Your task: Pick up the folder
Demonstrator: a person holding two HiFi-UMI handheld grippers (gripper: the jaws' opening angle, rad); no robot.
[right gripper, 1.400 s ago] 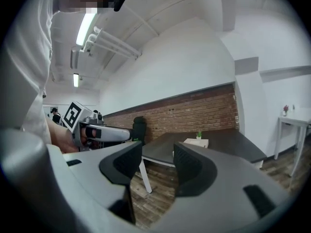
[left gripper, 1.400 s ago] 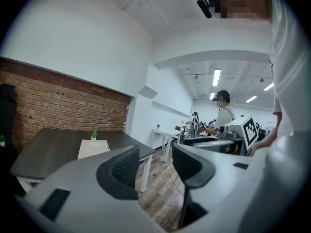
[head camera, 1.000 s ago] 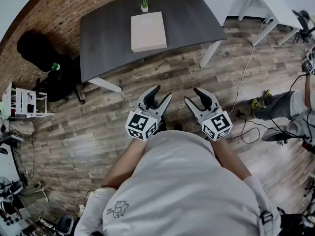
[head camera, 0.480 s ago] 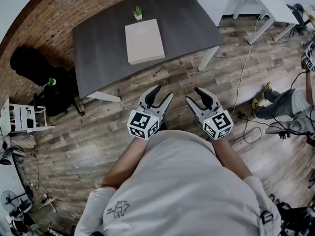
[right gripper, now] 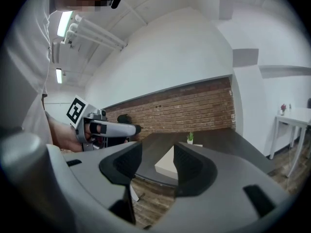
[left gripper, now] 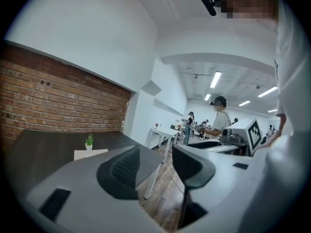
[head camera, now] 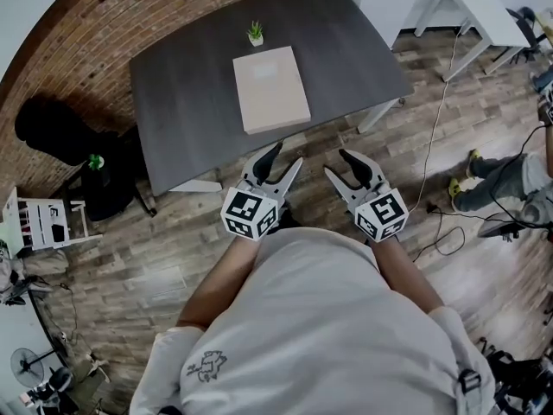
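Ahead, folder (head camera: pixel 270 89) flat on dark table (head camera: pixel 190 93), brick wall (head camera: pixel 104 24), left gripper (head camera: pixel 287 156) and right gripper (head camera: pixel 335 162) spread, empty

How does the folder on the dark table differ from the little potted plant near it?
The folder lies flat and broad; the potted plant stands upright and much smaller. The folder is plain beige; the plant is green in a white pot. Both sit on the dark table, apart.
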